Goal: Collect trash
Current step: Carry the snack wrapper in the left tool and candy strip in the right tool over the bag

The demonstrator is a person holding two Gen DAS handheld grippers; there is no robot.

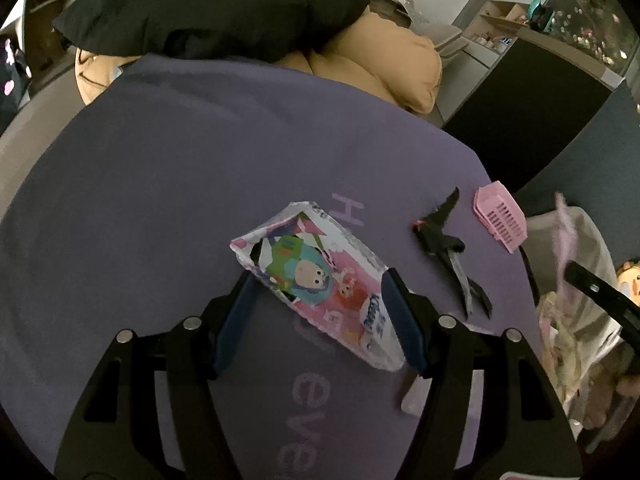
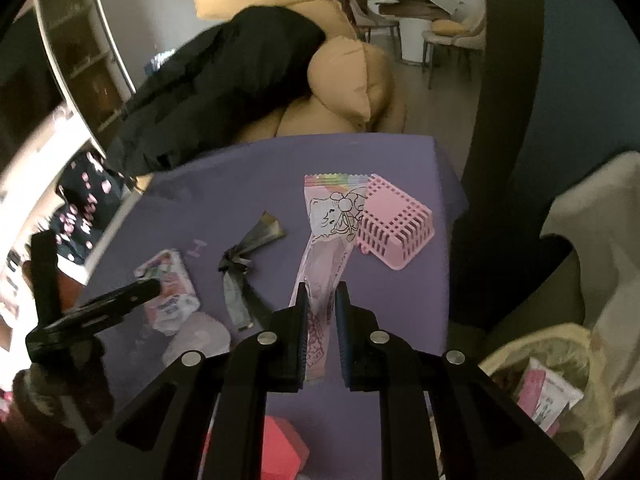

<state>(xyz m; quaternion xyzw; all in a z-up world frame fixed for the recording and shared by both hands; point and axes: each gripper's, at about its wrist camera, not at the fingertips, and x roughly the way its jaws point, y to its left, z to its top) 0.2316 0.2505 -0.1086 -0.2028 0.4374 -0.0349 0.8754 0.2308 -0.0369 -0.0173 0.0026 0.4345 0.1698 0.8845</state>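
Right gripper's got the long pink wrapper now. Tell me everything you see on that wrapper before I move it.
The long pink wrapper is a narrow, flat sachet of thin glossy film, pale pink with a line-drawn cartoon and a rainbow-striped, zigzag-cut far end. It runs lengthwise away from the right gripper, whose blue pads are shut on its near end; darker pink print shows between the jaws. Its far end overlaps the pink slotted basket in the picture; whether they touch is unclear. It looks empty and slightly creased above the purple table cover.

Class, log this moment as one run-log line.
left gripper: shut on tissue pack | right gripper: shut on pink wrapper | black wrapper: on table
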